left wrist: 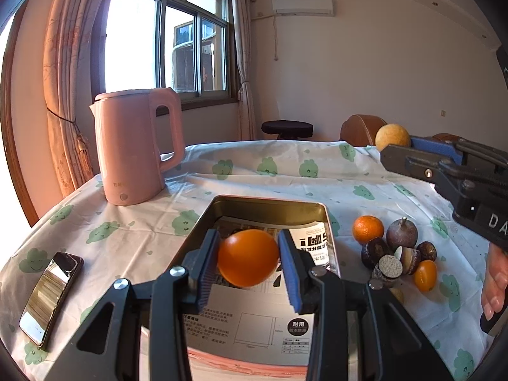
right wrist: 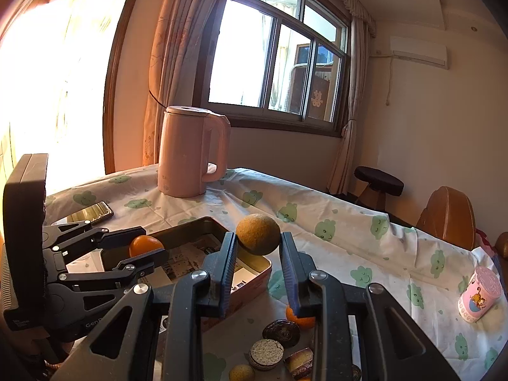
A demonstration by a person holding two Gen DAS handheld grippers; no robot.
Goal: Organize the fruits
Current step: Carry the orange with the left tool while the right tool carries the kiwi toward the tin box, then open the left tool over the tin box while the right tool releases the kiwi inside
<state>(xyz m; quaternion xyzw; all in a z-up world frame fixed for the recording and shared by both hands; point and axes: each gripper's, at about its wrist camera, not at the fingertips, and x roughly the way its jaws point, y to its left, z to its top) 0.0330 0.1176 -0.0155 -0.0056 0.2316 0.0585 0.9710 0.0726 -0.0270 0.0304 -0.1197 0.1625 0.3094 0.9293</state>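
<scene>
Holding an orange (left wrist: 248, 257) in my left gripper (left wrist: 249, 265) above the tin (left wrist: 328, 222); right gripper (right wrist: 258, 254) clamped on a brown ball-shaped fruit (right wrist: 258, 234).

Both wrist views close, facing window; share kettle (left wrist: 136, 146) (right wrist: 190, 152), tin (left wrist: 270, 204) (right wrist: 203, 225).

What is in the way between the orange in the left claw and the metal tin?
Nothing visible. The left claw holds the orange right above the open tin, and only printed paper lies inside. The right claw with its tan ball hangs off to the side.
</scene>
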